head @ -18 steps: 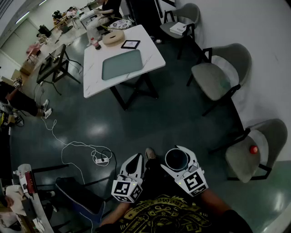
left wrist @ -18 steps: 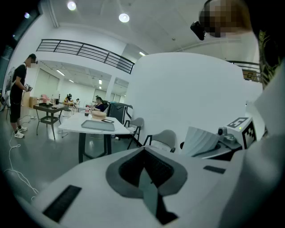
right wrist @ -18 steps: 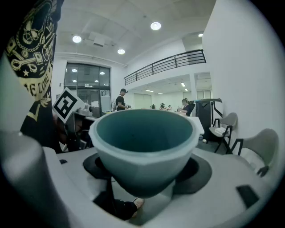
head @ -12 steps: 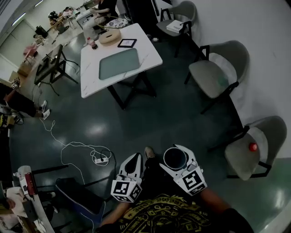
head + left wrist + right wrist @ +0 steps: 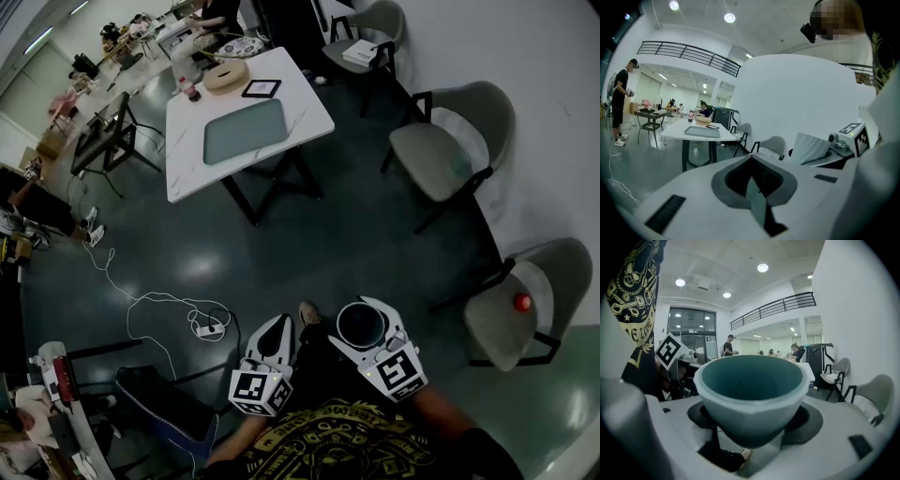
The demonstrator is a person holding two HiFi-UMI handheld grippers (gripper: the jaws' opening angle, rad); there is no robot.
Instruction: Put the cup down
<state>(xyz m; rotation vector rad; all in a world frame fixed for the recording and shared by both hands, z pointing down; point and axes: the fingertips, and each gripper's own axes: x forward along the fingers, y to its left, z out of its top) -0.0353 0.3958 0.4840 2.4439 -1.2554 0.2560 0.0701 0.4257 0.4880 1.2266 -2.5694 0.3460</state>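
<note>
At the 6 o'clock edge of the head view, close against the person's body, the right hand-held gripper [image 5: 364,328] is clamped on the cup [image 5: 752,385]. Its jaws stand wide, one on each side of the cup's lower wall, and the pads bear on it. The cup sits upright with its mouth up, and the teal inside shows nothing in it. The left hand-held gripper [image 5: 754,187] is just beside the right one, at its 9 o'clock, with its jaws brought together and nothing between them. Below the cup there is only dark floor [image 5: 309,244], with no surface touching or near its base. The white bench [image 5: 309,108] stands well apart at 11 o'clock and carries a grey tray [image 5: 246,131] and a few smaller items at its far end. One grey chair [image 5: 441,155] stands at 1 o'clock. A second chair [image 5: 497,328], at 3 o'clock, has a small red thing [image 5: 522,302] on its seat. Finding: the task is not done, since the cup is held in the air and rests on nothing. Which surface is meant cannot be told. In my judgement what is left is to carry the cup over a surface, lower it level until the base rests, and only then open the jaws and draw clear.
</note>
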